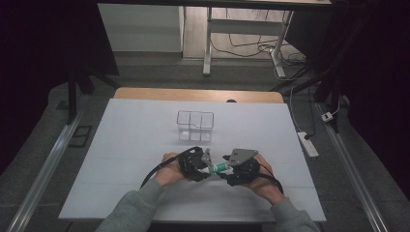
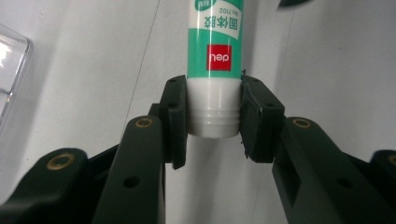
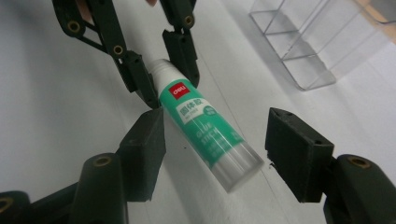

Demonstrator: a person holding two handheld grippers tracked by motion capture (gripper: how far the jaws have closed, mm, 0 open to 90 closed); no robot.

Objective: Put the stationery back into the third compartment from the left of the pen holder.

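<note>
Up close, left gripper clamps the white base of a green-labelled plastic glue stick, right gripper spread loosely around its clear cap, untouching, clear plastic compartment box well beyond, bare white tabletop all round.

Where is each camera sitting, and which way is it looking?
High view: above the person's side, looking forward and down on the table; both forearms and hands show.
Left gripper view: rides the left gripper, looking along its jaws clamped on the glue stick.
Right gripper view: rides the right gripper, jaws open around the stick's clear cap.
All three share the glue stick and clear organizer.
</note>
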